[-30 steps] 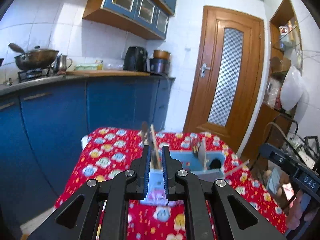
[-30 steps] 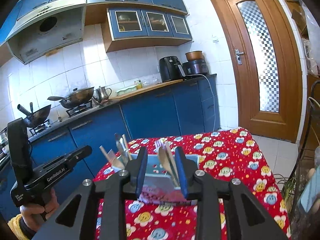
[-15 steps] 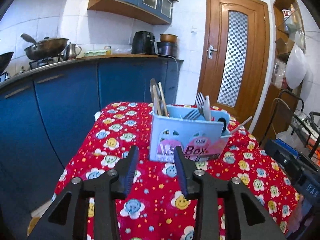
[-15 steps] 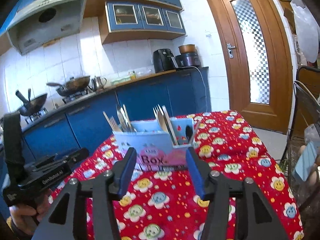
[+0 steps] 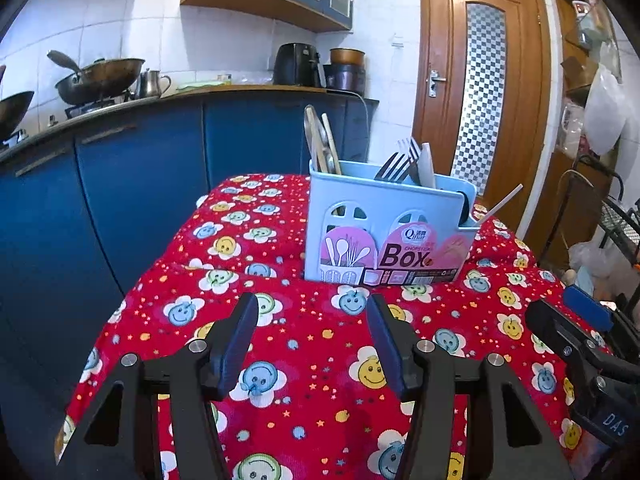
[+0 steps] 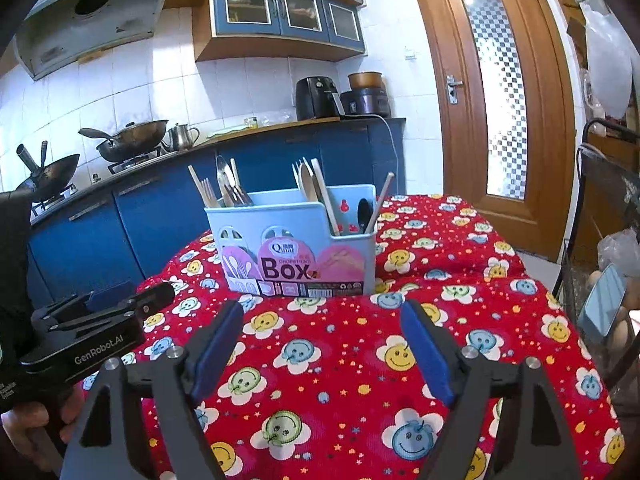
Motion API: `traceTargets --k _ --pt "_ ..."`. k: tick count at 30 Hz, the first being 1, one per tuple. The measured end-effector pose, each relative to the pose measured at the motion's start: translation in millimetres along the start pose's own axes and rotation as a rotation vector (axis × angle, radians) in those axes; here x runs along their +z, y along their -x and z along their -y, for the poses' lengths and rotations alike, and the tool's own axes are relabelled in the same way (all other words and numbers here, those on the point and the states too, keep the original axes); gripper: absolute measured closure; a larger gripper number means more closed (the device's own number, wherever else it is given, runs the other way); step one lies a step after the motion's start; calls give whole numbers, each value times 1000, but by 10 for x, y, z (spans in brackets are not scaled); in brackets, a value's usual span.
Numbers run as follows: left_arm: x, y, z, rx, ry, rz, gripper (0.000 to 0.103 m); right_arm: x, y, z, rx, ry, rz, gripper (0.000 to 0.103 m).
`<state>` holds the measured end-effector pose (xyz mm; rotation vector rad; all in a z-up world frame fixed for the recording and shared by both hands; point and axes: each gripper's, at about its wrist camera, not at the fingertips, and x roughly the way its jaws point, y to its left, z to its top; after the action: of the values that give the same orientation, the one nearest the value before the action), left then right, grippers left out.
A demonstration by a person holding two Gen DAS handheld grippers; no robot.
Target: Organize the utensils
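Observation:
A light blue utensil box (image 5: 384, 224) (image 6: 296, 240) with a pink "Box" label stands on the red flowered tablecloth (image 5: 304, 360) (image 6: 360, 360). Forks, spoons and chopsticks (image 5: 320, 140) (image 6: 224, 184) stick up from its compartments. My left gripper (image 5: 310, 312) hovers over the cloth short of the box, its jaws opening with nothing between them. My right gripper (image 6: 322, 316) is likewise short of the box, jaws opening wide and empty. The left gripper's body (image 6: 92, 320) shows at the left of the right wrist view, held by a hand (image 6: 24, 420).
Blue kitchen cabinets (image 5: 120, 184) run behind and to the left of the table, with woks (image 6: 132, 140) on the stove. A wooden door (image 5: 480, 80) is behind on the right. A metal rack and bags (image 5: 600, 220) stand close at the table's right side.
Both grippers sank and drew back from the utensil box, and both opened from nearly shut. The box now stands free on the cloth ahead of the fingers.

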<state>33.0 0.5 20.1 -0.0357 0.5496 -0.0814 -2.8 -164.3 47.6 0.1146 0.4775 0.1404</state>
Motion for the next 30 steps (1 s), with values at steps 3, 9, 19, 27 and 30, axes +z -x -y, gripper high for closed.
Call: traceTargets --k 3,9,19,27,30 --pt "-13 -26 1 13 -2 -3 45 -21 -22 8 -1 -4 -7 21" --pt "-39 -74 -18 18 7 -17 45 -36 -69 5 11 -11 -23 21" --pt "-50 -86 -21 20 9 -20 45 -43 -75 8 11 -14 -24 20" --pt "-43 -76 -28 21 10 -14 45 -37 -72 6 11 -14 -24 21" --pt "-43 -76 -29 20 10 -15 45 -36 -71 5 11 -14 -24 21"
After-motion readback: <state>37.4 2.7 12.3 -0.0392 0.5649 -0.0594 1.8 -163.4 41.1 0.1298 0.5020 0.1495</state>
